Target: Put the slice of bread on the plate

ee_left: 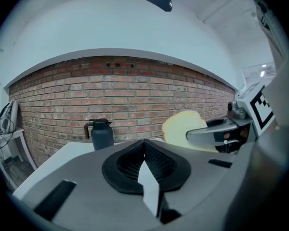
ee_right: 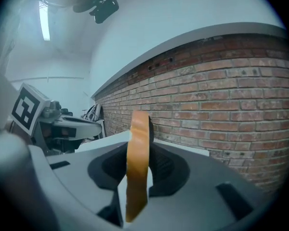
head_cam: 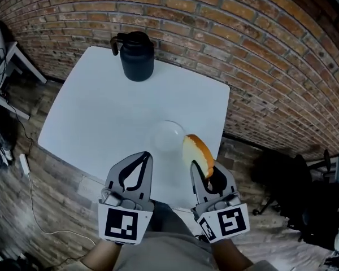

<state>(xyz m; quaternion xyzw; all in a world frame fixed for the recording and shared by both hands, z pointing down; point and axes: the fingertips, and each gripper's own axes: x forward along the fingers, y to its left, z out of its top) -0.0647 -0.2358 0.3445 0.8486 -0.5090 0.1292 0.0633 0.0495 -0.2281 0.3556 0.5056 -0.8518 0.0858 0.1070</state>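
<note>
Only the head view shows the glass plate (head_cam: 156, 138). It is clear and faint against the white table (head_cam: 96, 112), near the table's near edge. In that view the slice of bread (head_cam: 197, 151) stands on edge just right of the plate, and its outline overlaps the plate's right rim. How high it is above the table cannot be told.

The left gripper view shows the slice (ee_left: 179, 126) broadside as a pale, rounded face, with the right gripper (ee_left: 216, 134) clamped across it from the right. The dark jug (ee_left: 101, 134) stands at the far side of the table in front of the brick wall (ee_left: 135, 95). The right gripper view shows the slice (ee_right: 138, 162) edge-on instead, as a narrow strip of golden-brown crust standing upright. Neither the plate nor the jug shows there. At its left edge the left gripper's marker cube (ee_right: 26, 108) can be seen.

The right gripper (head_cam: 201, 170) has its jaws a narrow way apart, pressed on both faces of the slice. The lower part of the slice sits between the pads and the top rises past the tips.

The left gripper (head_cam: 146, 158) hangs beside it over the near edge of the table. Its jaws meet at the tips, nothing is between them, and they touch nothing.
</note>
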